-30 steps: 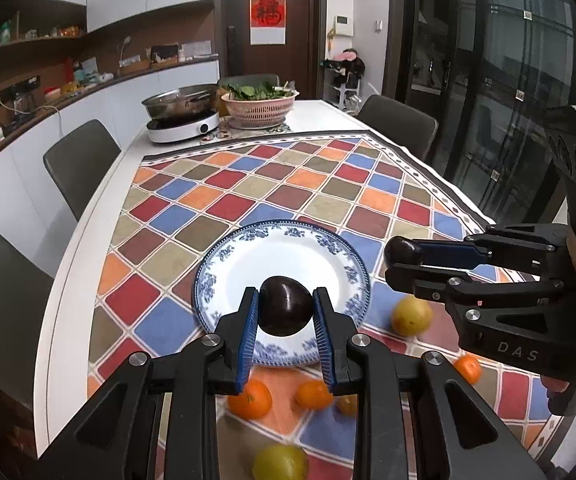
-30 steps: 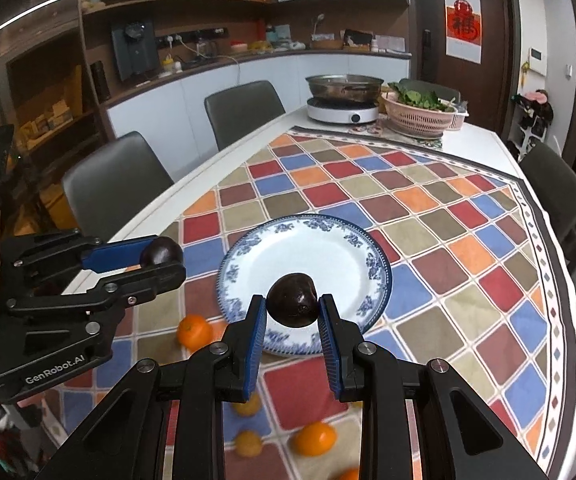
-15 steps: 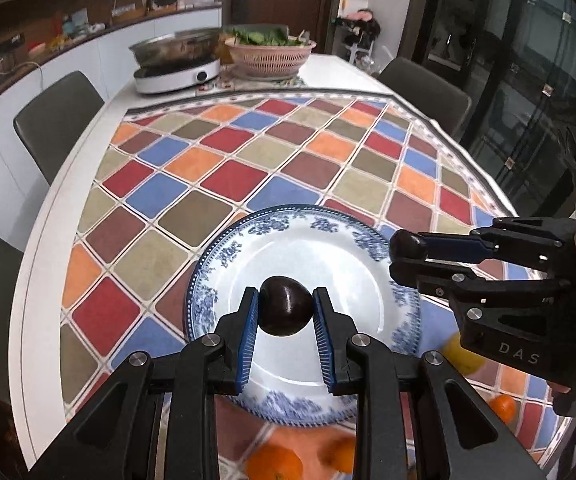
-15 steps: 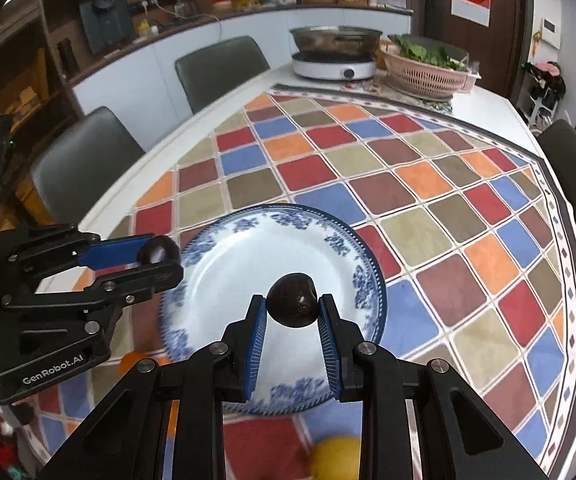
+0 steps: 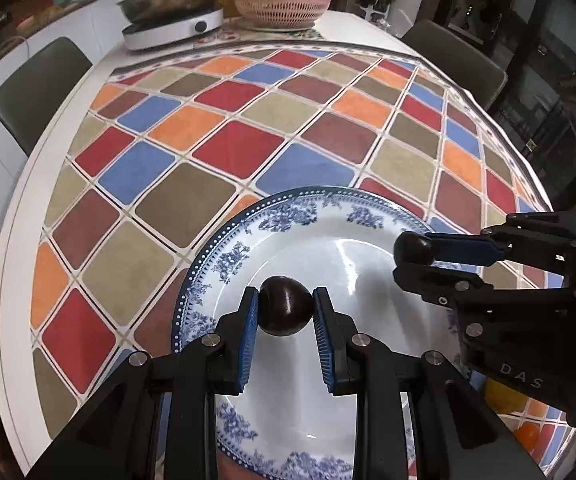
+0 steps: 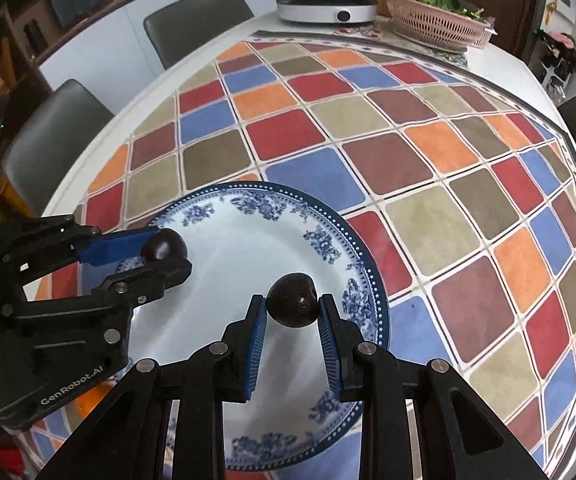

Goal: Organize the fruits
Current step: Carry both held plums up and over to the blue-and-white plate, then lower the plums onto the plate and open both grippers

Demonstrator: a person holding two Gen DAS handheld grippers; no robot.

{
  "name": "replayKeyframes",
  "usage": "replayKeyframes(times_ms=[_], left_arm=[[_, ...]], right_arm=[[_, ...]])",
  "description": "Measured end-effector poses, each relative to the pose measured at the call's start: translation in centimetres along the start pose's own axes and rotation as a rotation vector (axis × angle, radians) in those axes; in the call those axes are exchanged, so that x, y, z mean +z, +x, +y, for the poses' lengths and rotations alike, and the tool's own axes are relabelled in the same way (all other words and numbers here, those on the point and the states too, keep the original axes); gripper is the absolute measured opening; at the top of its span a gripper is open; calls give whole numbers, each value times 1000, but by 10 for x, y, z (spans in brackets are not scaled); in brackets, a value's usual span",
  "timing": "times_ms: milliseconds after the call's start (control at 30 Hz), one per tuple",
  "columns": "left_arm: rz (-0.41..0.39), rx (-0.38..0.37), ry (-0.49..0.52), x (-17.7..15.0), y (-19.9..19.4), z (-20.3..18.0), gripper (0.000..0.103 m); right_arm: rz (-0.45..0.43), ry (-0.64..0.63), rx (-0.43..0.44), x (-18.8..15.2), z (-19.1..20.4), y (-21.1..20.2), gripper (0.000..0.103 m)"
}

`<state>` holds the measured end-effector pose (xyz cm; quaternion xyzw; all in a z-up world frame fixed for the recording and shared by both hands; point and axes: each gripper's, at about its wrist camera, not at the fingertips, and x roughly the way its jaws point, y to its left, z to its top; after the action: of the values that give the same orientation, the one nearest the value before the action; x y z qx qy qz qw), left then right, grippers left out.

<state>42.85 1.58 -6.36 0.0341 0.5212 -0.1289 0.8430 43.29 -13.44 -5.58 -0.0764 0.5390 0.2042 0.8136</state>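
Observation:
My left gripper is shut on a dark purple plum, held just above the blue-and-white plate. The right gripper is shut on a second dark plum, over the plate's right half. Each gripper also shows from the side in the other view: the right one with its plum at the plate's right, the left one with its plum at the plate's left. Both point steeply down at the plate.
The plate lies on a checked tablecloth. Orange and yellow fruits peek out beside the plate at lower right. A cooker with a pan and a pink basket of greens stand at the far end. Chairs ring the table.
Both grippers have moved forward and down over the plate, plums still held. The plate now fills the lower view, and most loose fruits have slipped out of sight.

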Motion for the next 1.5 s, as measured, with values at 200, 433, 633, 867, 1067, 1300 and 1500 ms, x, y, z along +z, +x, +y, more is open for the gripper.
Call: replayKeyframes(times_ms=[200, 433, 633, 867, 1067, 1300, 1500], left_arm=[[26, 14, 1, 0, 14, 5, 28], [42, 13, -13, -2, 24, 9, 28], [50, 11, -10, -2, 27, 9, 29], [29, 59, 21, 0, 18, 5, 37], [-26, 74, 29, -3, -17, -1, 39], [-147, 92, 74, -21, -78, -26, 44], [-249, 102, 66, -48, -126, -42, 48]], right_arm=[[33, 11, 5, 3, -4, 14, 28], [55, 20, 19, 2, -4, 24, 28], [69, 25, 25, 2, -4, 30, 28], [73, 41, 26, 2, -6, 30, 30], [22, 74, 31, 1, -10, 6, 37], [-81, 88, 49, -16, -6, -46, 37], [-183, 71, 7, -44, 3, -95, 37]])
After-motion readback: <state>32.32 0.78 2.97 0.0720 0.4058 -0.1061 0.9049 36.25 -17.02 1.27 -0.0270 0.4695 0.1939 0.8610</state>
